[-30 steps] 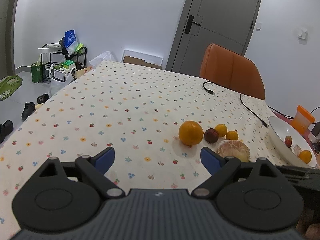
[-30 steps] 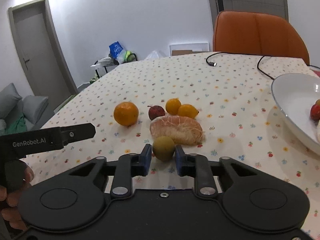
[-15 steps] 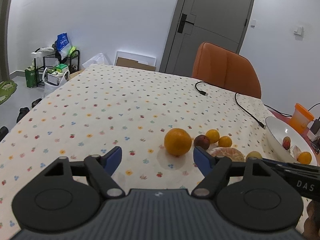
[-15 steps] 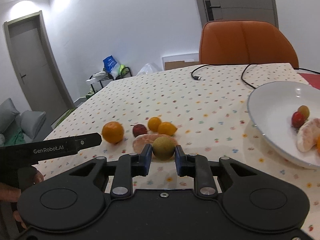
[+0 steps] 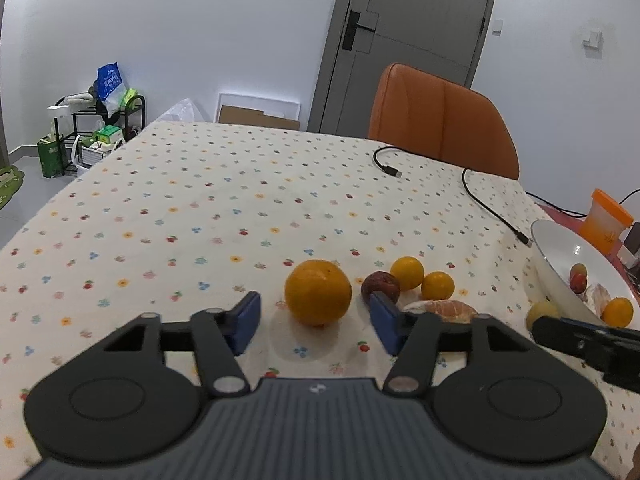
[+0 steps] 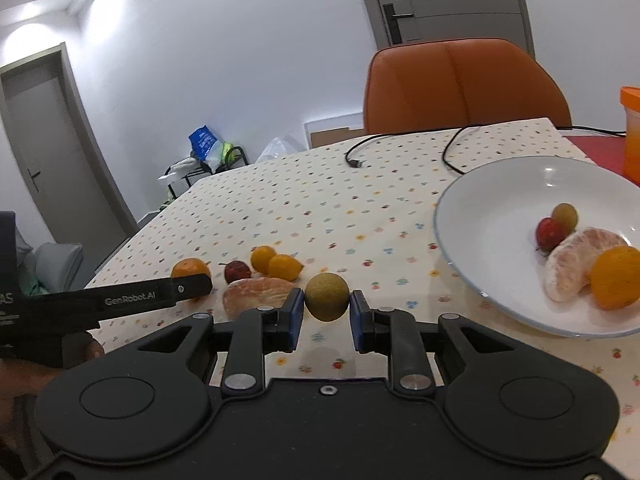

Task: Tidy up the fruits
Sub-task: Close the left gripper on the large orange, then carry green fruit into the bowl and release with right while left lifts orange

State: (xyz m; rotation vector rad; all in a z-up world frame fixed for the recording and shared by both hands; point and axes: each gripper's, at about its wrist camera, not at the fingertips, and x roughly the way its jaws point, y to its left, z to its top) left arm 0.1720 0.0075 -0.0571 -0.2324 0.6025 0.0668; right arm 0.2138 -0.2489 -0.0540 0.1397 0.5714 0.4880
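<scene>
My right gripper (image 6: 326, 310) is shut on a small olive-green round fruit (image 6: 327, 297) and holds it above the tablecloth, just left of the white bowl (image 6: 472, 184). The bowl holds a peeled citrus segment (image 6: 580, 256), an orange (image 6: 616, 276), a red fruit (image 6: 550, 232) and another olive fruit (image 6: 565, 216). My left gripper (image 5: 316, 322) is open, and a large orange (image 5: 318, 292) lies just ahead of its blue pads. Right of that orange sit a dark red plum (image 5: 380, 286), two small oranges (image 5: 407, 272) and a peeled segment (image 5: 440, 312).
A black cable (image 5: 488, 208) runs across the flowered tablecloth (image 5: 200, 208) toward the bowl (image 5: 556, 276). An orange chair (image 5: 440, 120) stands at the far edge. An orange cup (image 5: 604, 220) sits beyond the bowl on a red mat. A hand (image 6: 24, 376) holds the left gripper.
My right gripper lifted the olive fruit off the table and carried it right, toward the bowl. The left gripper moved forward, bringing the large orange close to its open fingers.
</scene>
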